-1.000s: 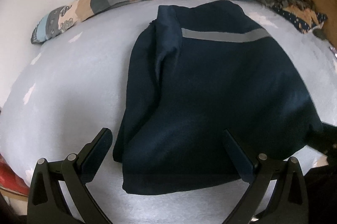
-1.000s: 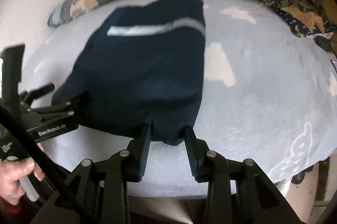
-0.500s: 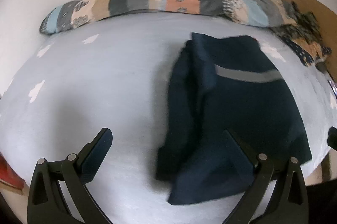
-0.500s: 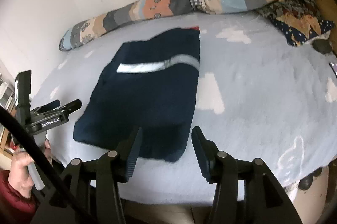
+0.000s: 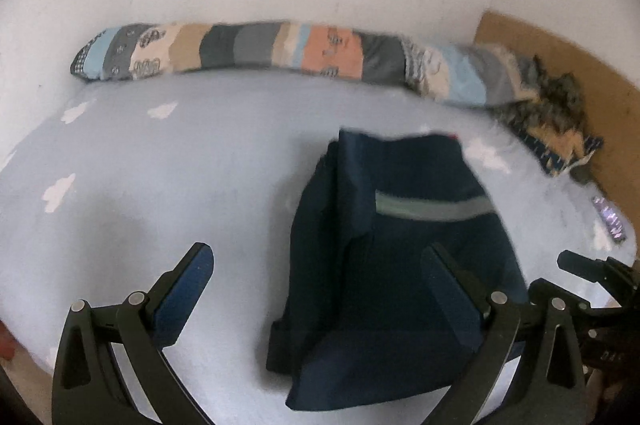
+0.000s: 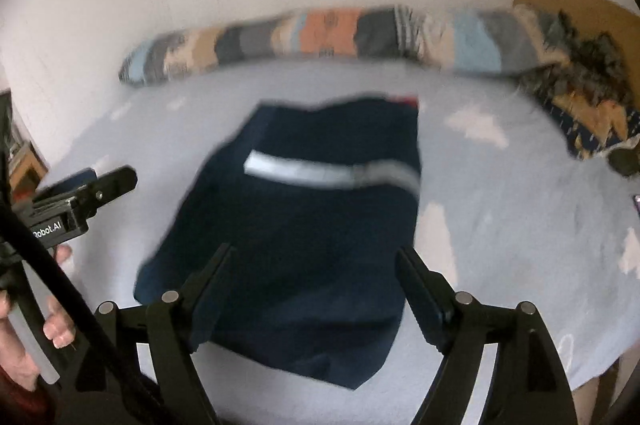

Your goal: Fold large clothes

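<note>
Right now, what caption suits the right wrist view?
Open right hand-held gripper above a folded navy garment on a pale blue bed.

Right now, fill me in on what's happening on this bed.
A person is folding a navy garment with a grey stripe on the light blue bed. It lies folded and released. The right hand-held gripper has just been opening, with nothing between its fingers. The left hand-held gripper is open too, above the cloth.

A home bedroom: a bed (image 5: pixel 168 177) with cloud-print sheet and patchwork bolster (image 5: pixel 280 51).
</note>
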